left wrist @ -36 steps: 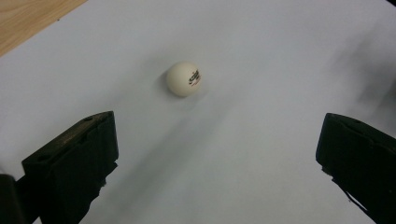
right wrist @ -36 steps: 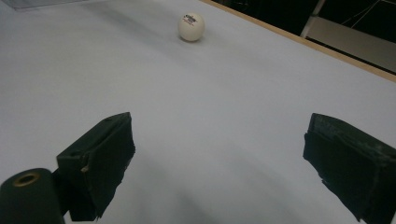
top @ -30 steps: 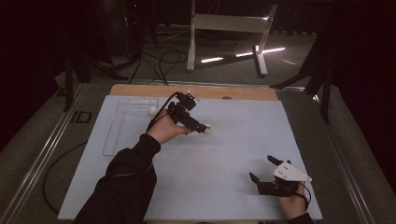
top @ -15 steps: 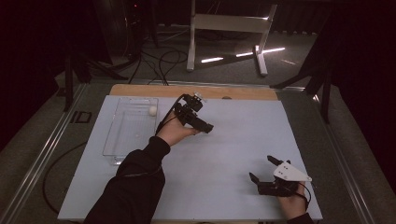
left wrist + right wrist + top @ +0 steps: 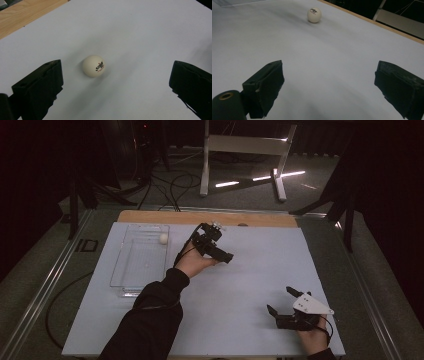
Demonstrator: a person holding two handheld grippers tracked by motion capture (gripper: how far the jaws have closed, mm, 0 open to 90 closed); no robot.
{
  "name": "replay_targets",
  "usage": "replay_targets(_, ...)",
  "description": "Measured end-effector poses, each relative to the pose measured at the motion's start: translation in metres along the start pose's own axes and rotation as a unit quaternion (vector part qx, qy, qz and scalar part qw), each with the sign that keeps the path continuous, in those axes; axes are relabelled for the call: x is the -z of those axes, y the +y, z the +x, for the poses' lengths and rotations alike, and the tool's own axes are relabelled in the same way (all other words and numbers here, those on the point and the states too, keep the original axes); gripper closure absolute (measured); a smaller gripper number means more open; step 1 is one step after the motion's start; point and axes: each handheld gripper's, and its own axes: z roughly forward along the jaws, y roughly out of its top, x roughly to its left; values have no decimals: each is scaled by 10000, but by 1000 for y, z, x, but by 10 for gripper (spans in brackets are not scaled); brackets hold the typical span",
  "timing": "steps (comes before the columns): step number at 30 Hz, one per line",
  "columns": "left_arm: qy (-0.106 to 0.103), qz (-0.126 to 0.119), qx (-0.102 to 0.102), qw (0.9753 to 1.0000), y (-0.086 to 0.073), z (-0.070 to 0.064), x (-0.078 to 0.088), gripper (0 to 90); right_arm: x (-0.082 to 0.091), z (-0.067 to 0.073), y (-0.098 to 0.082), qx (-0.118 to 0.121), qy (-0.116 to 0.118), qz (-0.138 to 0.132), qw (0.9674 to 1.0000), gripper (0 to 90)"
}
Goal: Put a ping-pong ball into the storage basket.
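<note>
Tray [image 5: 131,280] sits along the table's [image 5: 240,330] left edge, toward the far side; one ball [image 5: 163,238] lies in its far right corner. Left gripper [image 5: 226,257] is over the table's middle, nearer the far edge, with a second ball [image 5: 93,66] on the table between its fingers [image 5: 40,85], untouched. Right gripper [image 5: 281,301] rests near the near right corner.

left gripper [image 5: 220,254]: jaws wide apart, forearm stretched forward, just right of the clear tray [image 5: 120,270] | right gripper [image 5: 281,304]: jaws wide apart, low, well right of the tray, nearer the person
</note>
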Motion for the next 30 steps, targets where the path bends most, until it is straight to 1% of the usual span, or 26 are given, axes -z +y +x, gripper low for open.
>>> replay_targets(3,10,-15,23,10000,0,0,-3,3,0,0,0,2,2,1,10000,86)
replay_targets(4,102,-138,4,9999,-1,-1,-5,3,0,0,0,2,1,2,10000,86)
replay_targets(6,156,-204,6,9997,-2,-1,-8,3,0,0,0,8,-13,-1,10000,86)
replay_targets(7,221,-220,19,9995,-3,-1,-10,3,0,0,0,10,-15,-11,10000,85)
replay_targets(11,267,-219,70,9994,-4,0,-15,3,1,0,1,10,-1,1,10000,86)
replay_targets(15,321,-260,181,9990,-5,0,-22,3,1,1,1,13,0,1,10000,85)
replay_targets(17,330,-257,166,9990,-6,0,-26,3,1,0,1,21,5,-2,10000,86)
replay_targets(19,368,-185,107,9991,-7,-2,-31,3,0,1,0,25,12,5,10000,86)
replay_targets(21,369,-179,124,9991,-8,-2,-33,3,0,1,0,24,18,6,10000,86)
replay_targets(22,404,-161,161,9989,-9,-1,-38,3,0,1,0,21,20,9,10000,86)
replay_targets(24,396,-146,213,9989,-10,0,-40,3,0,1,0,23,13,9,10000,86)
replay_targets(25,451,-123,214,9987,-10,0,-41,4,0,1,0,31,8,6,10000,85)
replay_targets(26,419,-78,215,9989,-11,1,-43,4,0,1,0,29,1,0,10000,85)
replay_targets(27,429,-35,220,9988,-12,2,-44,9,0,1,1,22,-16,-5,10000,86)
replay_targets(28,466,-22,242,9986,-12,3,-45,9,1,0,1,27,-16,-10,10000,85)
replay_targets(30,432,15,304,9986,-13,6,-47,9,1,0,0,29,-22,7,10000,85)
